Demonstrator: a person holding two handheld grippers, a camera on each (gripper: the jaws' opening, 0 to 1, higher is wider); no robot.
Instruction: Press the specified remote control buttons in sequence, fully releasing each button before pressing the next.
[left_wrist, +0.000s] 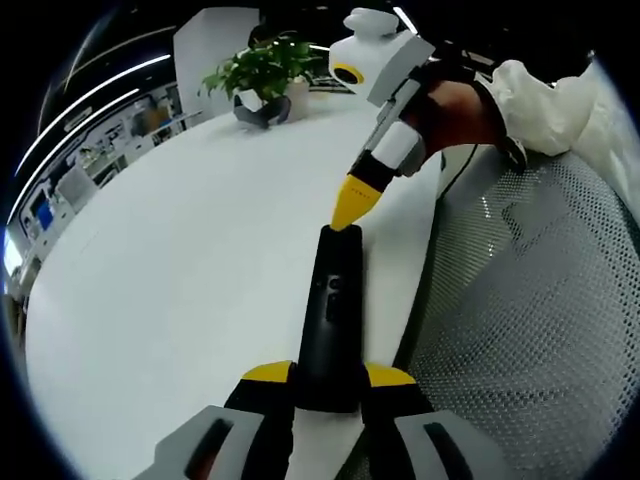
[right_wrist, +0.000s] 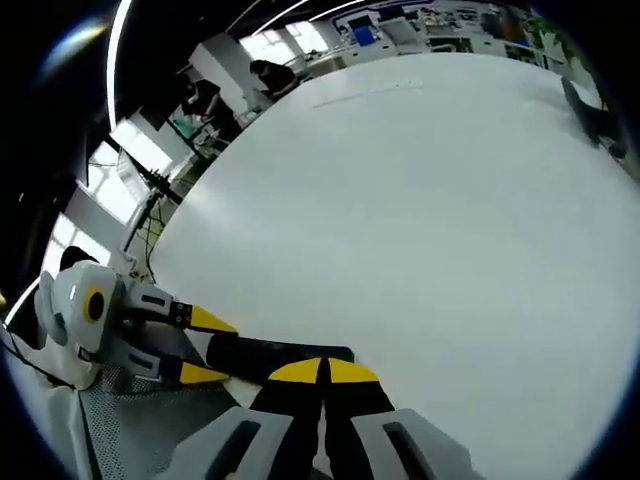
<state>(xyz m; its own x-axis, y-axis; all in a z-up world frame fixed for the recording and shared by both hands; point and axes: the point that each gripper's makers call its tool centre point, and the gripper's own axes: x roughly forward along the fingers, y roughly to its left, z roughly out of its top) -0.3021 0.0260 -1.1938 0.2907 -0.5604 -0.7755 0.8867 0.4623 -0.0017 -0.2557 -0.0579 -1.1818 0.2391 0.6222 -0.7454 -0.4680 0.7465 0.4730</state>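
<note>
A: Start with the left gripper view. What has hold of the remote?

B: The left gripper is clenched on the near end of the black remote control, one yellow-tipped jaw on each side. The remote lies along the edge of the white surface, pointing away. The right gripper comes in from above with its yellow tips brought together, touching the far end of the remote.

A: And the right gripper view?

B: There the right gripper has its jaws closed, nothing between them, tips right at the remote control. The left gripper enters from the left, clamped around the remote's other end. The white surface stretches beyond.

A: How far along, then?

B: I judge a press is either under way or about to land near the top end. Which button in the sequence this is, I cannot tell; no display or indicator is readable. A potted plant sits far across the surface.
</note>
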